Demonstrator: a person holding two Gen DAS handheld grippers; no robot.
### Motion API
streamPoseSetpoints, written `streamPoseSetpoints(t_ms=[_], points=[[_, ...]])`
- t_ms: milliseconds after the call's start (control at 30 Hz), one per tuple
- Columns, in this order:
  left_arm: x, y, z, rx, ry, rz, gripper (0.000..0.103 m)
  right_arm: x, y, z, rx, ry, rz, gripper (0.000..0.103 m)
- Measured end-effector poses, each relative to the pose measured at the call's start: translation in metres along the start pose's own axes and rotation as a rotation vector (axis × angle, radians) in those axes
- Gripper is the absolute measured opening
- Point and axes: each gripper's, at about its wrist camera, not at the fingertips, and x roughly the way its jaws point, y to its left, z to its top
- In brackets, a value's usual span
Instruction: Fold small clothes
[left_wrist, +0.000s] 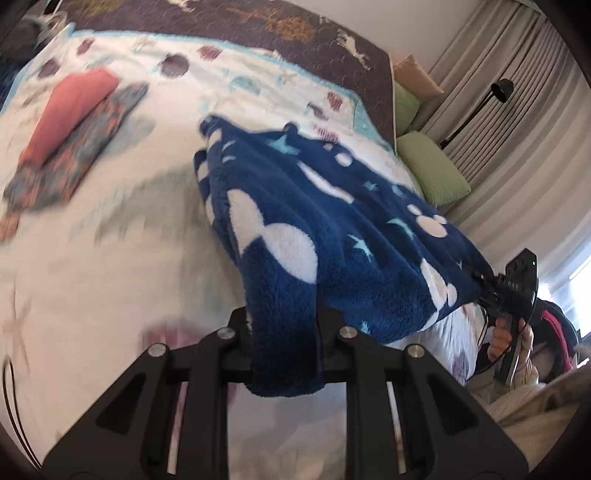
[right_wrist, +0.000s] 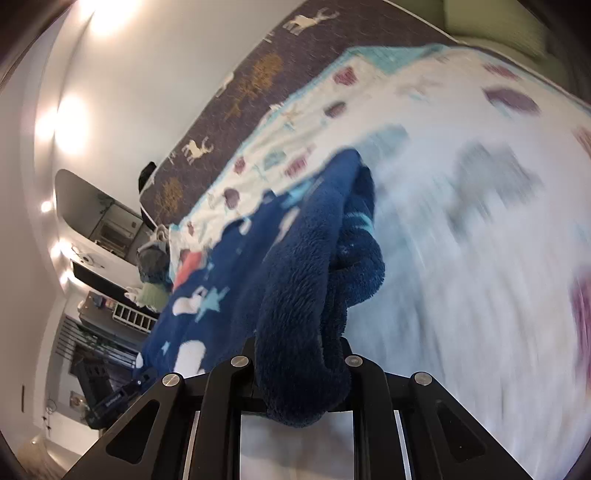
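A navy fleece garment (left_wrist: 332, 229) with white mouse-head shapes and light blue stars hangs stretched between both grippers above the bed. My left gripper (left_wrist: 284, 325) is shut on one edge of it. My right gripper (right_wrist: 299, 354) is shut on the opposite edge, where the fleece (right_wrist: 295, 314) bunches between the fingers. The right gripper also shows in the left wrist view (left_wrist: 491, 291), at the garment's far right corner, held by a hand. The far end of the garment droops onto the quilt.
The white patterned quilt (left_wrist: 110, 258) covers the bed. A pile of folded clothes, coral on a multicoloured piece (left_wrist: 70, 136), lies at the left. Green pillows (left_wrist: 432, 173) and a black lamp (left_wrist: 498, 92) stand at the right by curtains.
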Motion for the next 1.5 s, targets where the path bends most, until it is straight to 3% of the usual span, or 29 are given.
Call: streamPoseSetpoints(t_ms=[133,267,400,467,600,767,900,1033,1133,1167,1200,1233,1300,1367,1500], points=[[0.001,0.006,-0.031,-0.033,0.046,0.041,0.024,-0.010,-0.014,-0.042,-0.009,0.044,-0.076,0.020],[-0.006,0.012,-0.042,-0.022,0.047,0.191,0.026,-0.023,-0.023,-0.047,0.012,0.045,-0.240,0.047],[-0.052,0.018,-0.035,-0.006,-0.112,0.369,0.026,-0.054,-0.017,-0.032,-0.012,-0.084,-0.391,0.049],[-0.069,0.015,-0.018,0.018,-0.195,0.407,0.026,-0.057,-0.004,-0.018,-0.070,-0.130,-0.426,0.050],[-0.053,-0.011,0.034,0.106,-0.231,0.307,0.033,-0.034,0.039,0.016,-0.186,-0.138,-0.305,0.051],[0.038,-0.048,0.097,0.226,-0.131,0.252,0.035,0.052,0.089,0.067,-0.276,-0.042,-0.167,0.051],[0.117,-0.060,0.140,0.226,-0.043,0.287,0.035,0.132,0.100,0.111,-0.273,0.053,-0.180,0.051],[0.174,-0.054,0.173,0.195,0.022,0.246,0.038,0.202,0.093,0.139,-0.236,0.155,-0.211,0.051],[0.203,-0.046,0.179,0.200,0.032,0.223,0.039,0.235,0.083,0.148,-0.216,0.227,-0.190,0.051],[0.215,-0.040,0.177,0.210,0.048,0.238,0.039,0.244,0.079,0.147,-0.225,0.244,-0.180,0.047],[0.222,-0.036,0.175,0.209,0.059,0.264,0.039,0.249,0.076,0.146,-0.240,0.246,-0.196,0.032],[0.229,-0.027,0.173,0.194,0.069,0.276,0.043,0.254,0.072,0.145,-0.252,0.237,-0.235,0.028],[0.232,-0.003,0.174,0.086,0.069,0.208,0.051,0.257,0.055,0.145,-0.223,0.196,-0.283,0.025],[0.228,0.008,0.176,0.020,0.064,0.164,0.051,0.254,0.044,0.149,-0.180,0.173,-0.256,0.025],[0.205,-0.009,0.173,0.064,0.002,0.203,0.050,0.243,0.055,0.146,-0.224,0.146,-0.280,0.026]])
